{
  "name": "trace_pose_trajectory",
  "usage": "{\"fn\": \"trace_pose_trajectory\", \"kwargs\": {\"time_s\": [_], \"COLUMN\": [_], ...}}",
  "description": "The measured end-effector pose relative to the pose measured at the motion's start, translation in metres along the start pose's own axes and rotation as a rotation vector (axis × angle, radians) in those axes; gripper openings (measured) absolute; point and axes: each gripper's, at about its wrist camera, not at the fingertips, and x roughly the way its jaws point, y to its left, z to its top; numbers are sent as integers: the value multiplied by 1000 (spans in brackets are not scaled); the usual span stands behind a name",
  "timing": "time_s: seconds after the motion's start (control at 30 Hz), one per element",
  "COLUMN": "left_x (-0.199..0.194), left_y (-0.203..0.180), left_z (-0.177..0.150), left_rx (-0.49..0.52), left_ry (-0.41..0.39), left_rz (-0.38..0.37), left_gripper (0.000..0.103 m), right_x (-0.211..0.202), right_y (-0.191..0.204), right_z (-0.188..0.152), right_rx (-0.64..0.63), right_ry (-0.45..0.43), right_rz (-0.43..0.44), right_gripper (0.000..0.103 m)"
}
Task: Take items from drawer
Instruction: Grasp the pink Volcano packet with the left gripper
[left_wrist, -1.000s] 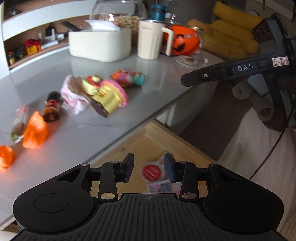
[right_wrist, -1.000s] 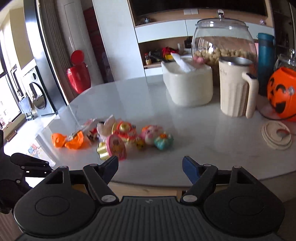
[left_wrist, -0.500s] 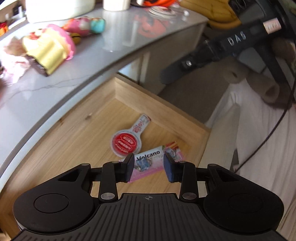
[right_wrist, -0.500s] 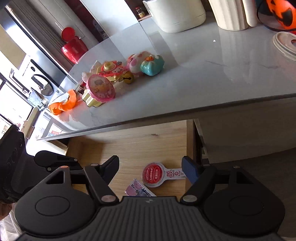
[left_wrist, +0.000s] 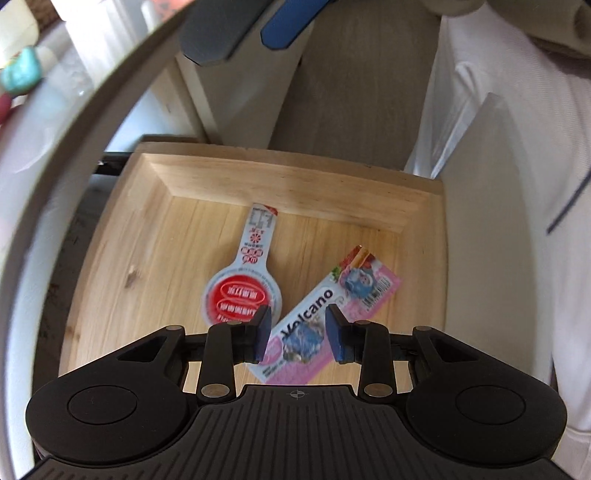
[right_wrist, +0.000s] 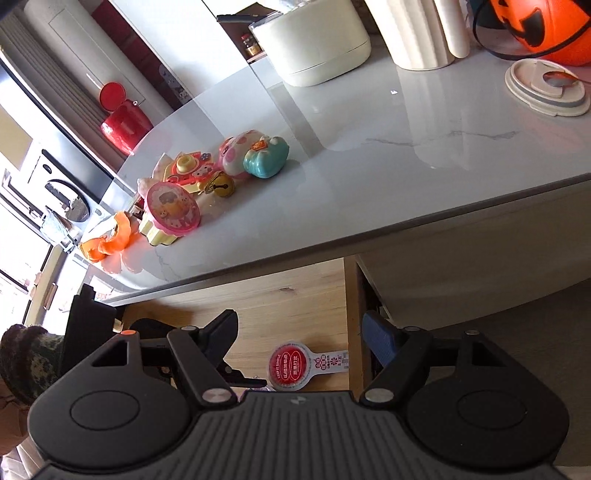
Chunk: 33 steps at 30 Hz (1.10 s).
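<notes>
The wooden drawer (left_wrist: 288, 177) stands pulled out under the countertop. Two flat items lie on its floor: a round red-topped sachet with a long white tab (left_wrist: 240, 295) and a pink "Volcano" packet (left_wrist: 332, 306). My left gripper (left_wrist: 298, 338) points steeply down over the packet's lower half. It is open, with the pads on either side of the packet and not touching it. My right gripper (right_wrist: 303, 332) hangs wide open and empty above the drawer's right side, with the red sachet (right_wrist: 291, 365) below it. Its fingers (left_wrist: 291, 26) show at the top of the left wrist view.
The grey marble countertop (right_wrist: 406, 147) overhangs the drawer's back. On it lie several small toys (right_wrist: 173, 210), a white container (right_wrist: 314, 44), a loose lid (right_wrist: 546, 88) and an orange pumpkin bucket (right_wrist: 539, 29). A person's light clothing (left_wrist: 498, 184) is beside the drawer.
My left gripper dropped from above the countertop into the drawer and rolled, ending over the Volcano packet with slightly narrower jaws. My right gripper tipped down from the countertop toward the drawer.
</notes>
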Motion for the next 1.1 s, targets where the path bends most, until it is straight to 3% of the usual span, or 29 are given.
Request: {"fn": "trace_pose_trajectory", "kwargs": {"time_s": [0.4,0.57,0.7,0.8,0.97,1.1], "left_x": [16,17,16,14,11,12], "left_y": [-8,0,18,27,22,9], "left_z": [-7,-12,-18,-23,-31,-27], "left_rx": [14,-43,-159,-198,-139,0], "left_ry": [46,41,34,24,-12,-68], "left_rz": [-8,41,97,130,50,89], "left_gripper": [36,38,40,36,35,35], "right_x": [1,2,2,2,2,2], "right_y": [-7,-8,-8,-8,-9,-7], "right_z": [3,3,3,2,2,3], "right_rx": [38,42,42,40,42,36], "right_ry": [7,13,12,13,12,13], "right_rz": [8,-2,0,0,5,10], "right_gripper": [76,76,76,76,76,76]}}
